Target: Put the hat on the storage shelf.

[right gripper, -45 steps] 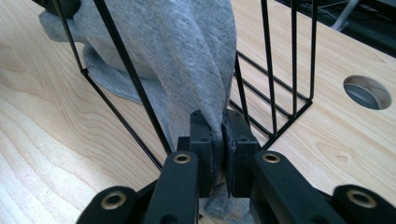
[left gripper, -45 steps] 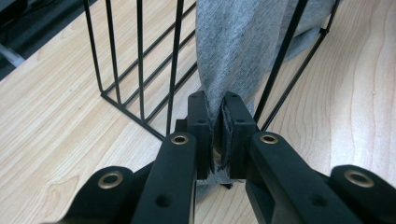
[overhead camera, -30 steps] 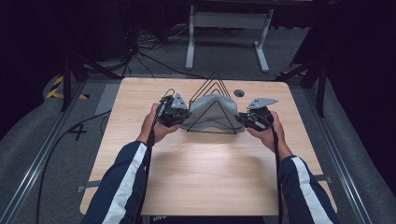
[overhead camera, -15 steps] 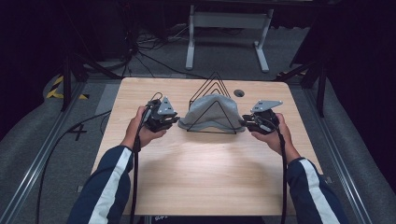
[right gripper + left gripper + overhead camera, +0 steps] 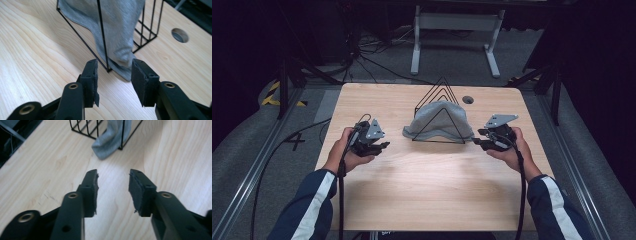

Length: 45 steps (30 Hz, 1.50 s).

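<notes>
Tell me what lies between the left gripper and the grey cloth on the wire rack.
Nothing but bare wooden table. In the left gripper view, the left gripper stands open, apart from the grey cloth draped over the wire rack.

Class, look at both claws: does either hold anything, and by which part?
Nothing is held. The left claw and right claw both stand open beside the grey cloth on the wire rack.

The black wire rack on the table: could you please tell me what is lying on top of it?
A grey cloth is draped over the black wire rack, its ends reaching the table. The rack's middle wires are covered.
</notes>
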Motion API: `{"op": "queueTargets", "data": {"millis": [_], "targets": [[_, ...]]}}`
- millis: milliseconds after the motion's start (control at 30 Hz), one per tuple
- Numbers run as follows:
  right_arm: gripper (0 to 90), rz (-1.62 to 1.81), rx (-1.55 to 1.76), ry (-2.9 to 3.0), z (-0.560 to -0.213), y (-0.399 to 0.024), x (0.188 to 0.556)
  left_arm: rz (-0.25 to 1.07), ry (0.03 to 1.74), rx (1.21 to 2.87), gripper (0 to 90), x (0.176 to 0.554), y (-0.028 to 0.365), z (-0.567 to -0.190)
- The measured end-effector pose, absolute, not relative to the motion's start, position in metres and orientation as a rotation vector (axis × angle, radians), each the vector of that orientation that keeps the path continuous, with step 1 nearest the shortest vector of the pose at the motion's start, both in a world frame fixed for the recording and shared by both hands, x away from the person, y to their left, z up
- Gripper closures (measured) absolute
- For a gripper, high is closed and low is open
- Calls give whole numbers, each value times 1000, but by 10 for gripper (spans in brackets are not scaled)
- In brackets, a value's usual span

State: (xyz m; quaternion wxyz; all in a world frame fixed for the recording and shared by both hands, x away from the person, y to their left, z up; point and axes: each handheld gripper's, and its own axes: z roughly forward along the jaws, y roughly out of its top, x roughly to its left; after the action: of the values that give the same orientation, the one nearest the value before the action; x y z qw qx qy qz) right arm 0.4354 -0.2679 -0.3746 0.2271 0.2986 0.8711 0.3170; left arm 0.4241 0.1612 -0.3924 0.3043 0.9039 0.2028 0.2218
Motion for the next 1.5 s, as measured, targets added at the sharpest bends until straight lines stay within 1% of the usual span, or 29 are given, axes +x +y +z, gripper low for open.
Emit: {"op": "queueTargets", "data": {"millis": [67,200,333,433,700,867,900,933,1000,1167,1233,1333,1367,1400,1500], "targets": [[568,861,820,2400,-375,-272,431,588,533,2414,498,418,166,-396],[543,846,827,2410,-377,-282,424,595,551,2432,440,409,176,-400],[539,827,839,2398,-381,-293,414,593,571,2431,387,400,187,-406],[534,831,841,2392,-384,-301,407,570,586,2428,366,395,196,-409],[480,832,863,2387,-396,-318,385,544,602,2452,297,374,214,-428],[448,853,889,2380,-413,-333,368,518,626,2423,282,361,224,-442],[433,856,918,2378,-424,-341,360,509,635,2416,274,357,227,-447],[433,856,918,2378,-424,-341,360,503,642,2408,274,355,229,-450],[427,862,958,2377,-437,-350,351,500,663,2386,274,348,234,-456],[371,930,1059,2358,-459,-371,331,440,693,2315,258,336,241,-468],[333,995,1100,2319,-465,-378,324,416,710,2314,244,334,244,-472],[288,1022,1127,2289,-467,-384,317,364,747,2258,223,333,248,-479],[282,1018,1132,2286,-467,-385,316,363,756,2234,212,334,250,-482],[278,1015,1145,2280,-467,-385,316,331,792,2220,189,335,251,-483],[268,1010,1137,2281,-468,-384,316,346,817,2215,170,336,253,-483]]}}
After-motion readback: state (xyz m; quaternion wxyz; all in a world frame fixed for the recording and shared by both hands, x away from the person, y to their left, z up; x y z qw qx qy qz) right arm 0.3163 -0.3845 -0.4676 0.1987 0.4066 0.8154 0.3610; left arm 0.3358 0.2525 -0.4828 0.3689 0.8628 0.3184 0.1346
